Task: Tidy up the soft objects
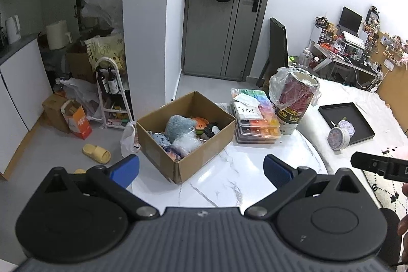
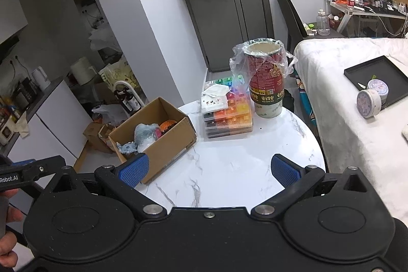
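An open cardboard box (image 1: 204, 152) sits on the left part of the round white marble table (image 1: 242, 170). Inside lie several soft toys: a grey-blue plush (image 1: 177, 125), an orange plush (image 1: 200, 123) and a white fluffy one (image 1: 185, 143). The right wrist view shows the same box (image 2: 165, 147) with the grey-blue plush (image 2: 145, 133). My left gripper (image 1: 201, 170) hangs open over the table's near edge, nothing between its blue pads. My right gripper (image 2: 207, 170) is open too, empty, just right of the box.
A stack of colourful compartment cases (image 1: 255, 121) and a tall red tub lined with a plastic bag (image 1: 295, 101) stand behind the box. A bed (image 2: 357, 93) with a black tray (image 2: 377, 78) and round tins lies right. Floor clutter and a yellow slipper (image 1: 96, 153) lie left.
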A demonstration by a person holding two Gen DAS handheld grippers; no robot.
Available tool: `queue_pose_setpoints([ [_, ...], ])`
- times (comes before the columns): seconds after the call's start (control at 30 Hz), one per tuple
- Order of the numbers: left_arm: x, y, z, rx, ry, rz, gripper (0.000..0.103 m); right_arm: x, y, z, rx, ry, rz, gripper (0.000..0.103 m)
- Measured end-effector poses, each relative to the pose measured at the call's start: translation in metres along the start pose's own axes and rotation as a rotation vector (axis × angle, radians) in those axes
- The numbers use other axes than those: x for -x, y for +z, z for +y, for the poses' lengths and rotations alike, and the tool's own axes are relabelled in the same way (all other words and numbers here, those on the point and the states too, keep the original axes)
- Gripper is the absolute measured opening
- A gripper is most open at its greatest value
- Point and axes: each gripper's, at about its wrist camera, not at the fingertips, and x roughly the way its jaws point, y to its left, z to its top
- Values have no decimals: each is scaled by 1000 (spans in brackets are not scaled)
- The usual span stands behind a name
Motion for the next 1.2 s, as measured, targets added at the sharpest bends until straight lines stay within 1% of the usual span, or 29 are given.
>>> queue_pose_setpoints([
  [0.17, 13, -8, 2, -5, -25, -11, 103, 10, -9, 0, -5, -6, 5, 103],
  [0.27, 20, -12, 3, -21, -17, -15, 103, 16, -13, 0, -11, -1, 0, 103],
  [0.53, 39, -19, 1, -57, -6, -46, 103, 34, -23, 8, 10, -30, -24, 103],
  [0.8, 52, -23, 7, -35, 7, -47, 103, 50, -29, 12, 38, -17, -37, 103],
  [0.93, 58, -30, 12, -3, -2, -48, 103, 55, -33, 13, 39, -21, -34, 103],
  [1.2, 65, -37, 15, 8, -1, -62, 103, 67, -41, 17, 40, -20, -54, 103],
])
